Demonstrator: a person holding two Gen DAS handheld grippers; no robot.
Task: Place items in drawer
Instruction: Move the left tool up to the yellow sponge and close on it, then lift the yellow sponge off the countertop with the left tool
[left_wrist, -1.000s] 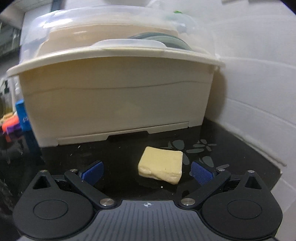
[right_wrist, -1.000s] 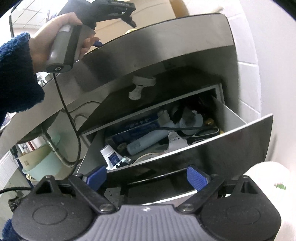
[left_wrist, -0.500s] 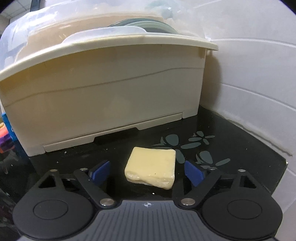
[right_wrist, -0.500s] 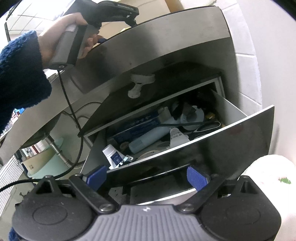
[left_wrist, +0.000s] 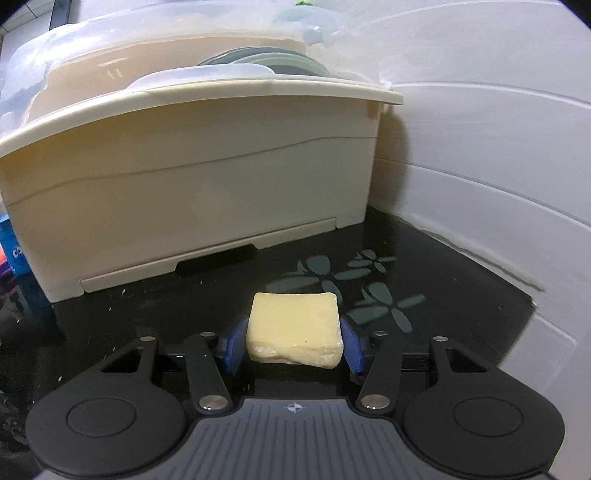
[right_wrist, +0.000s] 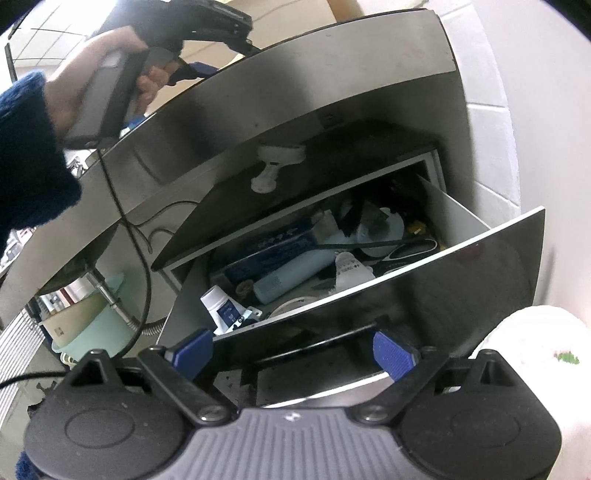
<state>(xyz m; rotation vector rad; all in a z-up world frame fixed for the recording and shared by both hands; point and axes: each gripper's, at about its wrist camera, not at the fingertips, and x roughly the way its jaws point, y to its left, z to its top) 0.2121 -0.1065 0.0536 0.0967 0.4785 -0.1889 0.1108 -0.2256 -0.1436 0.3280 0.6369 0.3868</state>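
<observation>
Left wrist view: left tool (left_wrist: 293, 345) pinches a pale yellow soap bar (left_wrist: 294, 328) between its blue pads (left_wrist: 350, 347), lower centre of frame, on the black table (left_wrist: 443, 295). Cream plastic box (left_wrist: 192, 206) fills the upper half, white wall (left_wrist: 498, 147) at right. Right wrist view: right tool (right_wrist: 291, 350) spread wide, holding nothing, in front of the open drawer (right_wrist: 443, 280) at centre, crowded with tubes and bottles. Hand (right_wrist: 85, 88) gripping the other tool's handle, upper left.
</observation>
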